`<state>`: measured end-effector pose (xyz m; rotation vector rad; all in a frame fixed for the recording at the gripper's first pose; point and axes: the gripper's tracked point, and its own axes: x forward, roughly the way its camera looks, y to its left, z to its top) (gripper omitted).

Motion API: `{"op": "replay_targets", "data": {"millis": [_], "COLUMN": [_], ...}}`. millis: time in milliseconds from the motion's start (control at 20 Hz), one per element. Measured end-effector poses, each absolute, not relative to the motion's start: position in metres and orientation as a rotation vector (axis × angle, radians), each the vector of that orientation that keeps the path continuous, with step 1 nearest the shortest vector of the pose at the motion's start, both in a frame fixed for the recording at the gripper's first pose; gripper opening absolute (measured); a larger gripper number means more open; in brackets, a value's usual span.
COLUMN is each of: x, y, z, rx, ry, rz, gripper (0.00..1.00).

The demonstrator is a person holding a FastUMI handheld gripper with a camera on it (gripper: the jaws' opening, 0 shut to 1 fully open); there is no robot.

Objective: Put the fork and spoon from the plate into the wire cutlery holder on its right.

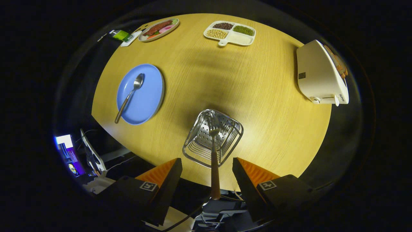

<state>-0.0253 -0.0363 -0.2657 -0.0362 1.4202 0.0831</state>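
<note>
- jaws wide apart, gripping nothing; fork (214, 151) stands between them, tines down in the wire cutlery holder (225, 122).
- spoon (129, 96) lies on blue plate (151, 100): light, stiff, likely slippery; grip mid-handle.

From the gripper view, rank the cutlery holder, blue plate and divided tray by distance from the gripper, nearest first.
Gripper open.
1. Cutlery holder, just ahead of the fingers, fork standing in it.
2. Blue plate, beyond, to the left, spoon on it.
3. Divided tray, far side of the table.
</note>
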Motion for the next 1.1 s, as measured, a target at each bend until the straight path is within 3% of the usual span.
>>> {"op": "replay_targets", "data": {"millis": [300, 700, 1100], "x": [-0.006, -0.005, 0.027], "y": [0.021, 0.101, 0.193], "z": [-0.216, -0.229, -0.294], "rx": [0.082, 0.115, 0.222], "ry": [1.144, 1.084, 1.163], "rz": [0.077, 0.126, 0.168], "gripper": [1.0, 1.0, 1.0]}}
